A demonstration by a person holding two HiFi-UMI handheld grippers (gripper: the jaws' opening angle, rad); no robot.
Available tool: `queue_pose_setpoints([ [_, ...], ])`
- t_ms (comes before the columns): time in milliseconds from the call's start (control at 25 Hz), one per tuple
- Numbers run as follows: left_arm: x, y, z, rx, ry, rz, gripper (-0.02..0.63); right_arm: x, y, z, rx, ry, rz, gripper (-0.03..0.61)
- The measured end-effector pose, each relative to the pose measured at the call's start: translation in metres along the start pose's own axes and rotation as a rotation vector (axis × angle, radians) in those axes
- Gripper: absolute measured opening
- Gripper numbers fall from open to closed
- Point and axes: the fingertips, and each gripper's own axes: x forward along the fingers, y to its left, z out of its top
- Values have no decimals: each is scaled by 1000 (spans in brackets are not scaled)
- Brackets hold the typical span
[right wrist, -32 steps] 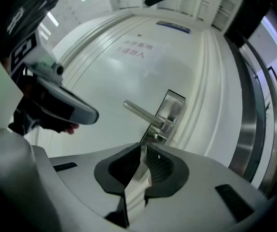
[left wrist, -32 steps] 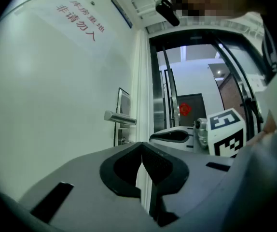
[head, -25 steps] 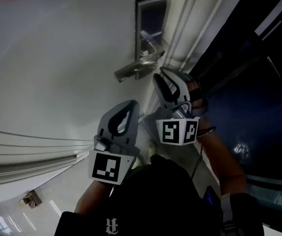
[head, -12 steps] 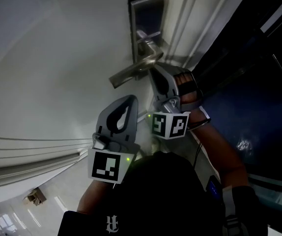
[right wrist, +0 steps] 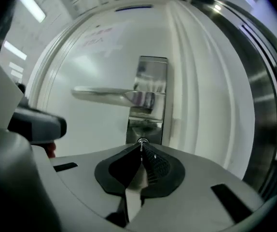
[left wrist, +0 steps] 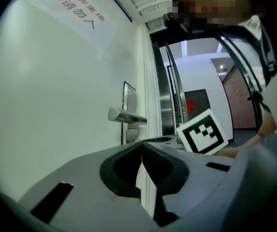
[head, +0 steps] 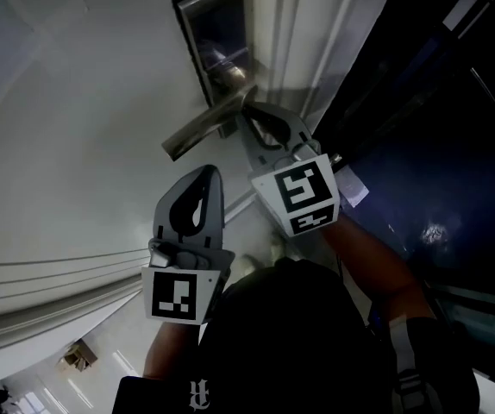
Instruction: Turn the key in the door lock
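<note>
– Red Chinese characters on the white paper sign (left wrist: 76,11) high on the white door (left wrist: 56,105): can you read them?

– In the left gripper view the larger line looks like 非请勿入. The other line beside it is too small and skewed to read. In the right gripper view that writing is a pale red smear, unreadable. The square patterns on the left gripper (head: 209,171) and the right gripper (head: 249,112) are black-and-white blocks, no letters. The white emblem (head: 197,395) on the dark garment is too small to make out.

– And the tongs, how do they stand?

– The right gripper's tongs are closed on the small silver key (right wrist: 141,141). The key sits in the lower part of the tall brushed-metal lock plate (right wrist: 153,71), just under the horizontal silver lever handle (right wrist: 104,94). Only a bright round bit and a thin sliver of the key show at the tips.

– Does the head view show the key?

– No. There the right gripper covers the key and the keyhole altogether, and its tips lie at the plate beside the lever's hub.

– The left one?

– Its tongs are pressed together with nothing between them. It is held beside the door, apart from the lever and the lock. I cannot tell whether it touches the door.
</note>
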Motion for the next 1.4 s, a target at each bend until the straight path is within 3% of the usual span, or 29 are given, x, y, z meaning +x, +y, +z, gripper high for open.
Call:
queue_pose_setpoints([
  [360,2,-6,0,8,1,2,8,1,-11,-9,1020,-2,256,23],
  [440,2,-7,0,8,2,3,8,0,-13,-12,1179,2,291,23],
  [560,2,-8,1,7,1,4,8,0,-14,-17,1297,10,313,25],
  [840,2,-9,-2,3,6,6,8,2,-13,-15,1436,-40,427,37],
  [1120,7,-13,-4,-12,8,-10,8,-8,-18,-10,1373,-50,466,37],
  [1240,10,-16,-4,-17,7,-20,8,-16,-22,-7,1280,-45,464,37],
  [1400,13,-19,-4,-25,4,-28,8,-27,-24,1,967,-32,428,37],
])
